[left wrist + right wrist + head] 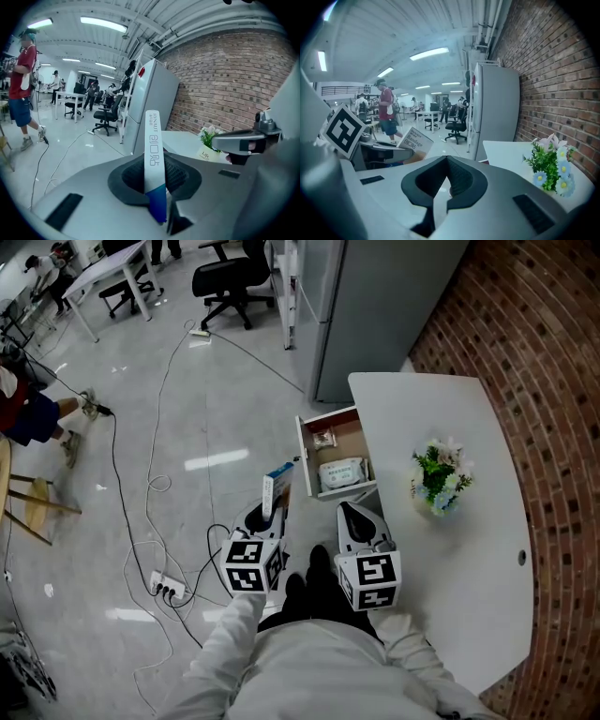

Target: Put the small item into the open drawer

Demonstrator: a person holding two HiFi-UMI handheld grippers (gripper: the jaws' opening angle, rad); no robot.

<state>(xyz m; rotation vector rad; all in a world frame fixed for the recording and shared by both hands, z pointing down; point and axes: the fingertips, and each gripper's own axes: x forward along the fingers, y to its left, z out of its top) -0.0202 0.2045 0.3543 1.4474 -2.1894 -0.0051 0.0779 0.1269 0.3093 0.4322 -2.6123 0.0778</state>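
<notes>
My left gripper (273, 510) is shut on a flat white and blue bandage box (278, 487), held upright on its edge just left of the open drawer (302, 442). In the left gripper view the box (153, 136) stands between the black pads of that gripper (156, 165). The drawer sticks out from the white table's left side and holds a white pack (341, 473) and a small packet (323, 438). My right gripper (349, 512) is shut with nothing in it, just below the drawer's near corner. In its own view the right gripper (446, 159) has its tips touching, and the box (412, 139) shows at the left.
A white table (441, 559) runs along a brick wall, with a small flower pot (438, 476) on it. A tall grey cabinet (375, 306) stands beyond the drawer. Cables and a power strip (169, 590) lie on the floor at the left. An office chair (230, 277) and a person (28, 413) are farther off.
</notes>
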